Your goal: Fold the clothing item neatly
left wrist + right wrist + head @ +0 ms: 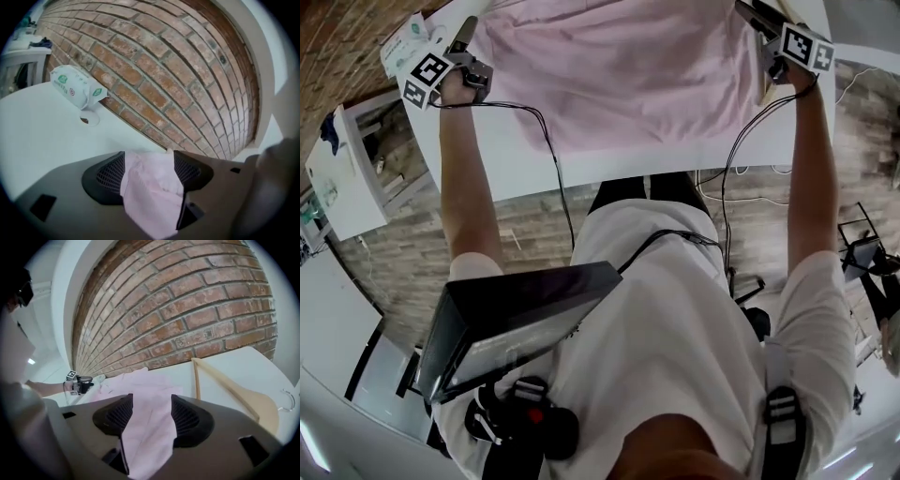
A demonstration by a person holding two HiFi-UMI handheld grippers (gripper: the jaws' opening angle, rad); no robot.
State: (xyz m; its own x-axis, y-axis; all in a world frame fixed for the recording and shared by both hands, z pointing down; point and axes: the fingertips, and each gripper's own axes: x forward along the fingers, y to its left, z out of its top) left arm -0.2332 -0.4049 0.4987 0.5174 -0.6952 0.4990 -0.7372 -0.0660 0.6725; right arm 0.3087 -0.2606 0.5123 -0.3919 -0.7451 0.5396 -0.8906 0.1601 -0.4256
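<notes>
A pale pink garment [619, 75] lies spread on the white table [609, 164], reaching back toward the brick wall. My left gripper [466, 28] is at its far left corner and my right gripper [752, 13] at its far right corner. In the left gripper view the jaws [149, 161] stand wide apart, with a loose bunch of the pink cloth [150, 197] between the pads. The right gripper [151, 411] is also spread wide, and a strip of the garment [140, 385] runs between its pads. The cloth hangs slack in both.
A wooden hanger [225, 380] lies on the table just right of the garment. A pack of tissues [75, 86] and a small round disc [88, 119] sit by the brick wall [154, 70] on the left. A white shelf unit [347, 178] stands left of the table.
</notes>
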